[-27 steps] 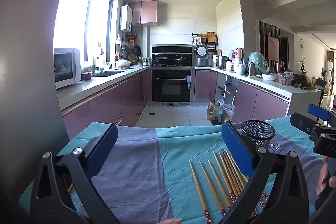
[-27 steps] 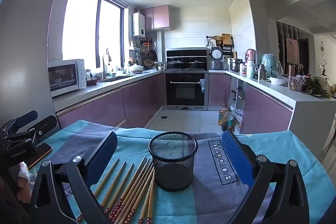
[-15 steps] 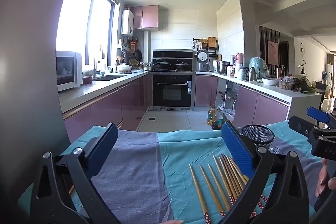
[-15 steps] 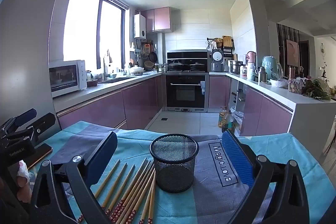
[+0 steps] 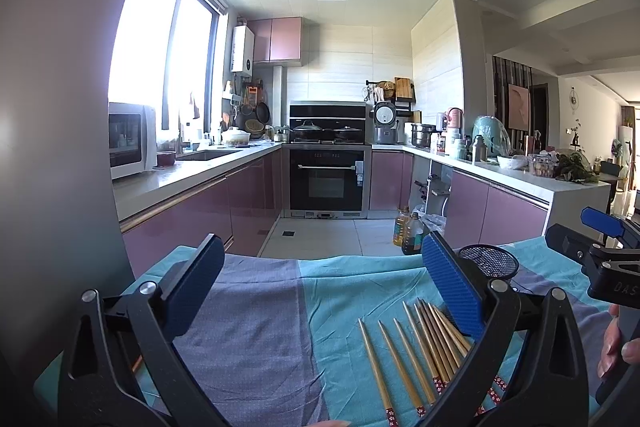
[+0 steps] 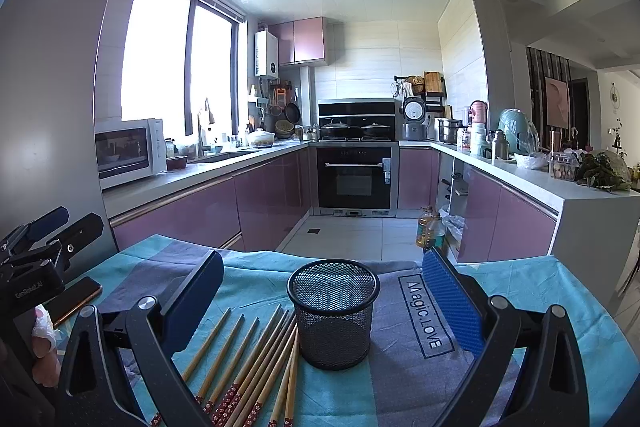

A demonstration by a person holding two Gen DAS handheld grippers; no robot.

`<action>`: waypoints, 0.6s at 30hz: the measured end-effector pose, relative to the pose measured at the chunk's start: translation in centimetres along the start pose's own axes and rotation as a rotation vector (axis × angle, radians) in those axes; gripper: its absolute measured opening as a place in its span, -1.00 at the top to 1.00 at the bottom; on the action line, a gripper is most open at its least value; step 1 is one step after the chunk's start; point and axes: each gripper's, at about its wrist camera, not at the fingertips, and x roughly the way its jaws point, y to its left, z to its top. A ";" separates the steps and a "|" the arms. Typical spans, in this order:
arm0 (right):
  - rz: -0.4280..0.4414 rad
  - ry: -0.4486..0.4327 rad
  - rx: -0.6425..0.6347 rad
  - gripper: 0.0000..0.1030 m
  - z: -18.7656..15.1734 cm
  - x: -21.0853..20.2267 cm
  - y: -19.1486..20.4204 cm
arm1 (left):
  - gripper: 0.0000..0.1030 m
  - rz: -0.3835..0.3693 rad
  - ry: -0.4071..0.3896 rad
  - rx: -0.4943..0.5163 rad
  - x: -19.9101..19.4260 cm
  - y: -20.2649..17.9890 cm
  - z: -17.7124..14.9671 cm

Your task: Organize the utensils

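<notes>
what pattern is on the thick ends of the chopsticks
Dark red bands with small white flowers on the chopsticks, clearest in the right wrist view.

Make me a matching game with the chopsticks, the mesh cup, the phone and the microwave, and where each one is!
Things:
1. chopsticks
2. mesh cup
3. phone
4. microwave

Places:
A. on the kitchen counter by the window
B. standing upright in the middle of the cloth
C. lying flat in a row beside the cup
D. at the cloth's edge beside the left gripper

Pairs: 1-C, 2-B, 3-D, 4-A
</notes>
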 end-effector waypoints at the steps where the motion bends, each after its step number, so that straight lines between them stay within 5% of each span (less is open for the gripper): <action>1: -0.001 -0.002 0.000 -0.87 0.0 0.0 0.0 | -0.89 0.001 0.000 -0.001 0.0 0.0 0.0; 18: -0.002 -0.006 0.001 -0.87 -0.2 -0.2 0.1 | -0.89 -0.002 -0.014 -0.003 -0.1 0.0 0.0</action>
